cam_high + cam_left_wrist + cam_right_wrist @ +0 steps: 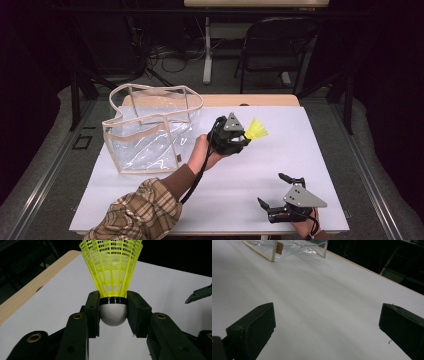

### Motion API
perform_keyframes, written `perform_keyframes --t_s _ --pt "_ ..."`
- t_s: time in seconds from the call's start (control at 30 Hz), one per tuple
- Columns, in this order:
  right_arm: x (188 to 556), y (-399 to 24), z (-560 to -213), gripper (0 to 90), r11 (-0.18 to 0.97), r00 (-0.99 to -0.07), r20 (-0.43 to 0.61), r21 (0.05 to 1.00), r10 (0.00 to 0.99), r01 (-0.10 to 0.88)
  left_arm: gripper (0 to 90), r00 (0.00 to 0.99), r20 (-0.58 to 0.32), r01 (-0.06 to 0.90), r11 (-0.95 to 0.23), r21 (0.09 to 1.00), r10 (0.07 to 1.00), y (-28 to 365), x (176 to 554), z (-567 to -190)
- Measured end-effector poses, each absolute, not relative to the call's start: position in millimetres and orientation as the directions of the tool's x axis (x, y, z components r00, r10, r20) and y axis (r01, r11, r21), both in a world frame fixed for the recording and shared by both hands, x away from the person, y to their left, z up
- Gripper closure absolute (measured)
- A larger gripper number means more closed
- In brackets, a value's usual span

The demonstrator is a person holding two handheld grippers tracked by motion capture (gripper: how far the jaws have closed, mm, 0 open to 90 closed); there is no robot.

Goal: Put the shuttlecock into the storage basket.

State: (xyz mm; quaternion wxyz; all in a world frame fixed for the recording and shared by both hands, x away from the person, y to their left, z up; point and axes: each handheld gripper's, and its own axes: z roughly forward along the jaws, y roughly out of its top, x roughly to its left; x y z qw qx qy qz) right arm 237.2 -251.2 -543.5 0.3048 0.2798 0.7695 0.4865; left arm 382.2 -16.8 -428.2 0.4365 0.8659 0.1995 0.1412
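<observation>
Left tool [243, 136] clamped on shuttlecock [256, 129] | bag [150, 131] lies to its left, mouth up | right tool [276, 190] apart, idle

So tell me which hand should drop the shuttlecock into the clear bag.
Left. The left gripper already clamps the shuttlecock beside the clear bag; the right gripper sits open near the table's front edge.

On the table [310, 150], the bag [150, 132] stands at the left. Just right of it, above the table's middle, the left gripper [245, 136] holds the shuttlecock [256, 130] between its 2 jaws, skirt pointing away. The right gripper [274, 192] sits near the front edge, right, well apart from both.
</observation>
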Motion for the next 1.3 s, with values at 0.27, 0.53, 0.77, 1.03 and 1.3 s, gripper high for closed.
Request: perform_keyframes --t_s 0.27,0.53,0.77,1.03,1.3 --pt "238 -251 -544 0.4 0.375 -0.657 -0.193 0.915 0.729 0.148 65.0 0.885 0.090 0.198 -0.544 0.815 0.457 -17 385 -413" --pt "238 -250 -545 0.4 0.372 -0.655 -0.192 0.917 0.731 0.146 65.0 0.890 0.105 0.182 -0.556 0.811 0.445 -19 385 -403" --pt "238 -251 -544 0.3 0.372 -0.655 -0.191 0.916 0.731 0.148 65.0 0.889 0.115 0.174 -0.559 0.810 0.444 -18 387 -396" --pt "238 -251 -544 0.3 0.371 -0.652 -0.192 0.916 0.734 0.149 65.0 0.880 0.123 0.176 -0.556 0.812 0.459 -12 390 -389" --pt "238 -251 -544 0.3 0.371 -0.647 -0.198 0.918 0.736 0.142 65.0 0.869 0.125 0.185 -0.549 0.815 0.479 -2 394 -385"
